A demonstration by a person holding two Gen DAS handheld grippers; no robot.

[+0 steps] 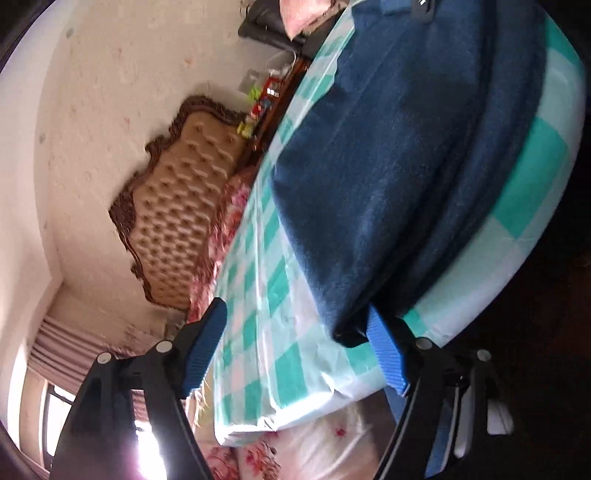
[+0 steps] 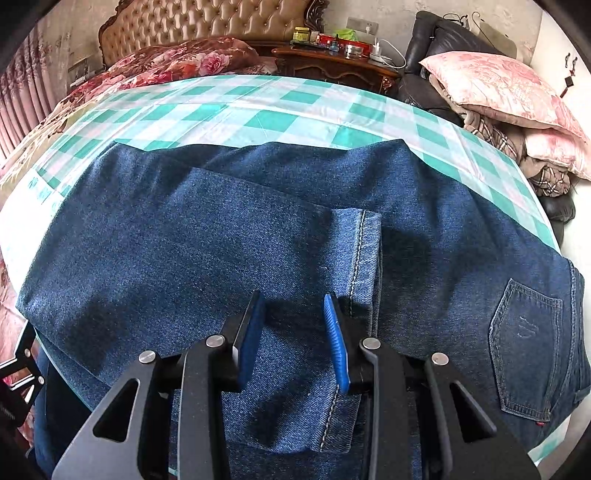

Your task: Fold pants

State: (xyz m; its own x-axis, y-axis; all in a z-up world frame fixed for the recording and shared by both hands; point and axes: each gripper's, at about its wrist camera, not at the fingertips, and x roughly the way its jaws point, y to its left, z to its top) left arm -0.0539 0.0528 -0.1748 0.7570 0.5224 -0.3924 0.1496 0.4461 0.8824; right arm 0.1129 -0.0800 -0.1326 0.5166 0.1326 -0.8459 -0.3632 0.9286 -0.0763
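Right gripper (image 2: pixel 294 341): pointing steeply down over the jeans (image 2: pixel 207 236), jaws standing partly open, pads apart and pinching nothing; denim is lying beneath and between them, though whether the tips are touching the cloth cannot be told from this angle. The stitched hem (image 2: pixel 360 258) of the folded-over leg is lying just to the right of the right pad, running away from the fingers.

Left gripper (image 1: pixel 295 350): rolled well over and tilted slightly down, jaws spread wide and gripping nothing; the folded end of the jeans (image 1: pixel 388 177) is lying just beyond the right-hand pad, near that finger but seemingly not between the two.

Jeans: lying flat on the checked cloth (image 2: pixel 258 110), long axis running across the right view, back pocket (image 2: pixel 524 350) at the right end, a leg doubled back over the middle.

Judgement: the right gripper is the nearer to the hem; a small shift rightward would bring that edge between its pads.

Beyond: headboard (image 2: pixel 207 22), pillows (image 2: pixel 495 85).
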